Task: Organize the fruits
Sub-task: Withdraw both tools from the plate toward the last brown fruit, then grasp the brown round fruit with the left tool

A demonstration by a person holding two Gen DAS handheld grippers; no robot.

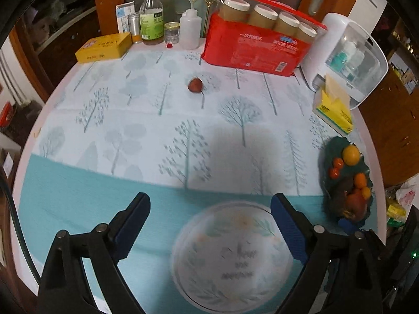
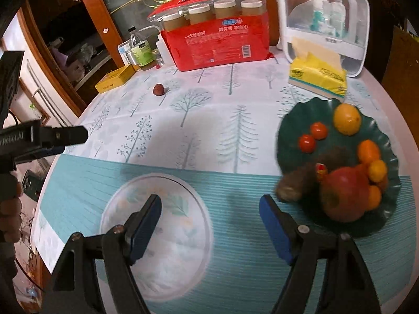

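A dark green plate holds an apple, a yellow citrus, two cherry tomatoes, small oranges and kiwis; it also shows in the left wrist view. An empty clear patterned plate lies on the near table. A small red fruit lies alone far back. My left gripper is open above the clear plate. My right gripper is open between both plates. The left gripper's finger shows at left.
At the table's back stand a red cup package, a white storage box, a yellow tissue pack, bottles, a squeeze bottle and a yellow tin. The round table's edge curves at left and right.
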